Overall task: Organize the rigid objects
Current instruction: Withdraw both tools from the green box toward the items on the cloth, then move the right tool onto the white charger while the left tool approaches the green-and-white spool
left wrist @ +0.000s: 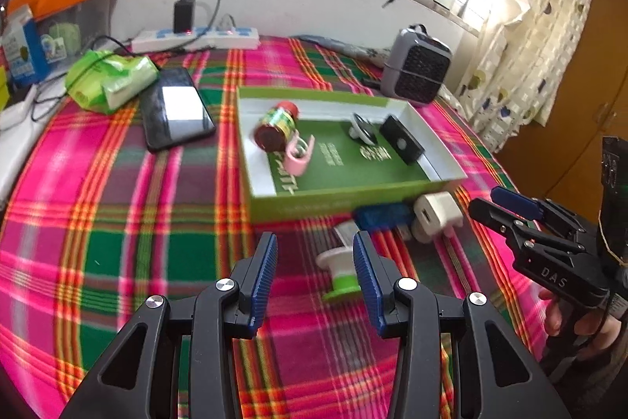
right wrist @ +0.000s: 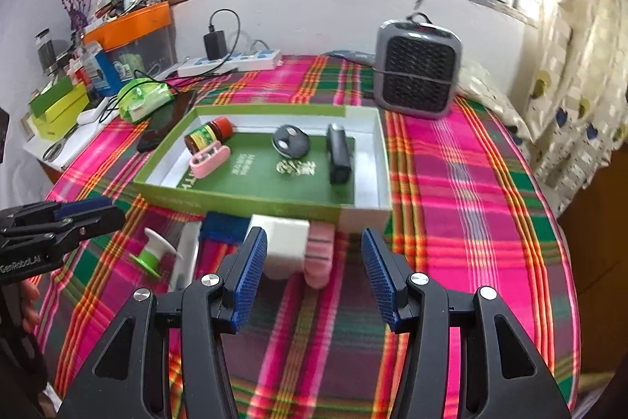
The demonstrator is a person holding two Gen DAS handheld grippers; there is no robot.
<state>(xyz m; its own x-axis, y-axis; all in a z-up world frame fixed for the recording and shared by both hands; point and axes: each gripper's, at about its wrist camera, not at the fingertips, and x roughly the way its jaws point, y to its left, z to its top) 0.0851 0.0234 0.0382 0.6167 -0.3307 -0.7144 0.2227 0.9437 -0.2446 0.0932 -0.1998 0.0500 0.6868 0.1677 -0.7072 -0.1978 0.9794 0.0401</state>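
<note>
Plaid cloth covers our table, where the green box holds a jar and a pink clip. Both our left gripper and right gripper gape wide, empty. Just before the box lie a white charger and a spool.

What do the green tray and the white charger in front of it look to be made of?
Green tray: likely cardboard, matte printed outside with a plain white inner wall, thin folded edges. White charger: looks like hard moulded plastic, smooth with a slight sheen and rounded corners.

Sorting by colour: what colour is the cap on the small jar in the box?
Red; the jar shows it best in the right wrist view.
</note>
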